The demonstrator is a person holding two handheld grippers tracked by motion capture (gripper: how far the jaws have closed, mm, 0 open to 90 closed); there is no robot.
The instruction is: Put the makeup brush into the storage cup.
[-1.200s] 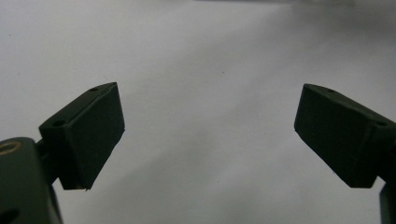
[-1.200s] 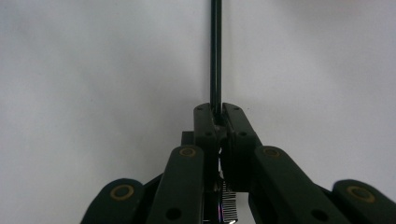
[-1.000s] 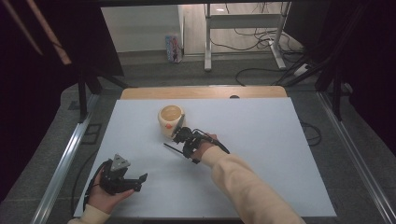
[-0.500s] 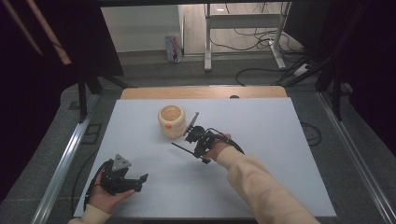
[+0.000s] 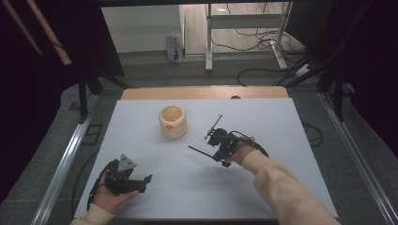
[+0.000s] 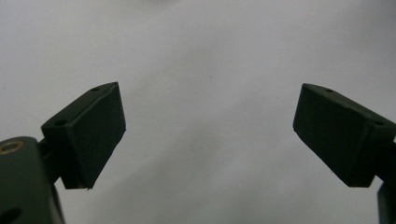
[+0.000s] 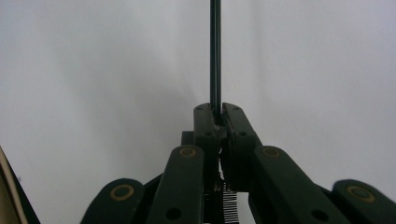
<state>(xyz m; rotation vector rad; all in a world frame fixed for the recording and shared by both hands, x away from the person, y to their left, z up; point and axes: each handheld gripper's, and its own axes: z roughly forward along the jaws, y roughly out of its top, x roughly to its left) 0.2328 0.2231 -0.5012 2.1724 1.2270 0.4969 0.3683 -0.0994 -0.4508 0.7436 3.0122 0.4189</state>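
Both grippers differ: right gripper [image 7: 215,114] jaws clamp a thin rod [image 7: 215,51], tip cropped; left gripper [image 6: 208,135] jaws wide.

Two hand-held black claws, both arms in pale cream sleeves

The left claw [image 5: 144,182] carries a grey three-cornered plate [image 5: 125,163] on top, and its blocky black pads [image 6: 88,135] have small screw holes along the edge. The right claw [image 7: 216,112] has black link arms with brass-coloured rivets [image 7: 188,151], a barcode sticker [image 7: 231,202] underneath, and a black cable [image 5: 251,143] looping behind it.
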